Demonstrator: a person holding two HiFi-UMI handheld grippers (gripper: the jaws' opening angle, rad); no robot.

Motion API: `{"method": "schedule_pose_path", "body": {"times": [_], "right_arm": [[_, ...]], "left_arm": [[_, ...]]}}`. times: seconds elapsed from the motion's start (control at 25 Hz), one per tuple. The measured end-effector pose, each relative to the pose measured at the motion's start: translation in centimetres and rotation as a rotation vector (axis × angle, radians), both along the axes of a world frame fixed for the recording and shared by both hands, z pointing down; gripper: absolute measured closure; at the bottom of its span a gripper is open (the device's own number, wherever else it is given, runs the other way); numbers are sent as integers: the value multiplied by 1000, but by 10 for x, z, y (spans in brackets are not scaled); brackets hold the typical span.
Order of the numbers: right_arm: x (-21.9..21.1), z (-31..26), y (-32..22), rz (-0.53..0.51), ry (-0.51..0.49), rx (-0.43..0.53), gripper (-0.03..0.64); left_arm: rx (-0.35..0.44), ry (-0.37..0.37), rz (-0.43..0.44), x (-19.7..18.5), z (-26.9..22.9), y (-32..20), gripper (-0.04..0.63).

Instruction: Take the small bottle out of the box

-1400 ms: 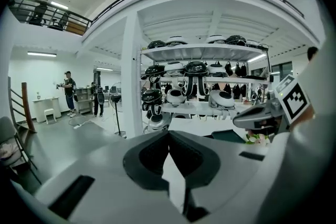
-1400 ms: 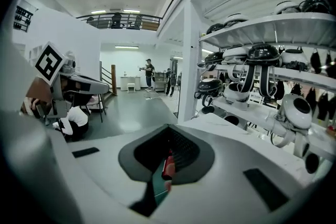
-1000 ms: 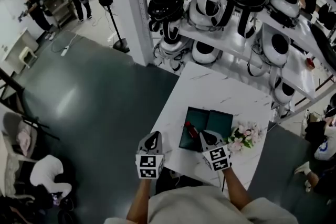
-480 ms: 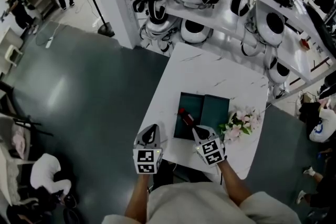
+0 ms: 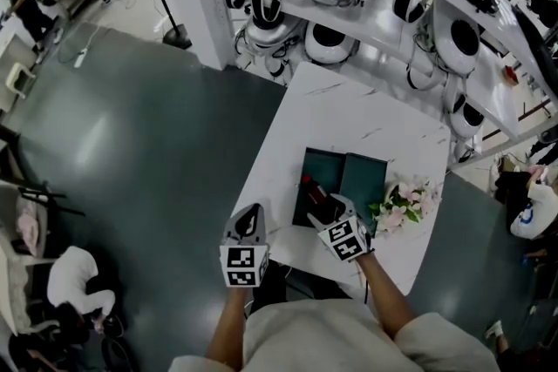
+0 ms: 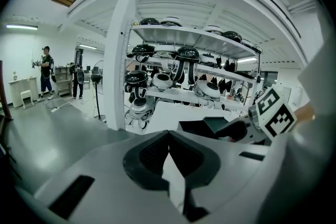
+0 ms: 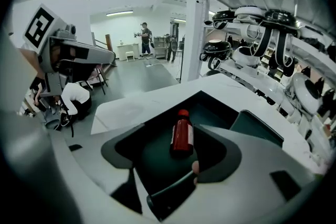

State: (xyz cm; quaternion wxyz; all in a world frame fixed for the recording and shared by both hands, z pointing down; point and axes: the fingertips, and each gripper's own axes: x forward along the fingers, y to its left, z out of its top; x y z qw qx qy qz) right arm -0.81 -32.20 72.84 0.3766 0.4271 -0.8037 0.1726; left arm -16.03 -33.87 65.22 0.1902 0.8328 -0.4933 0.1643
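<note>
White table (image 5: 349, 113) bears green box (image 5: 319, 163) holding small red bottle (image 7: 182, 136).

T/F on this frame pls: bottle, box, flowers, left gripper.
1. A red bottle lies inside the dark green box. True.
2. The flowers sit left of the box. False: the pink flowers lie at its right in the head view.
3. The left gripper has its jaws together, nothing between them. True.
4. The bottle's cap is white. False: it is red.
5. The left gripper hangs over the box. False: it is off to the box's left.
</note>
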Motion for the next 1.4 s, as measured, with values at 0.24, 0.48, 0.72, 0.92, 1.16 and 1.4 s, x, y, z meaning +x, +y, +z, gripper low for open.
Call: {"method": "schedule_pose_path", "body": {"times": [0.24, 0.48, 0.72, 0.92, 1.16, 1.4], "right_arm": [[-11, 10, -29, -6, 48, -15, 316], [-18, 25, -49, -7, 88, -78, 318], [-12, 47, -56, -23, 174, -154, 336], [-15, 56, -61, -28, 215, -224, 341], [-13, 73, -63, -27, 306, -304, 350], [-7, 84, -66, 16, 383, -371, 367]], "left_arm": [[-11, 7, -13, -6, 6, 0, 577], [-22, 12, -26, -15, 9, -2, 577], [-22, 14, -33, -16, 8, -3, 577], [-22, 18, -43, -19, 9, -1, 577], [-27, 23, -52, -23, 10, 1, 577], [-27, 25, -55, -30, 10, 2, 577]]}}
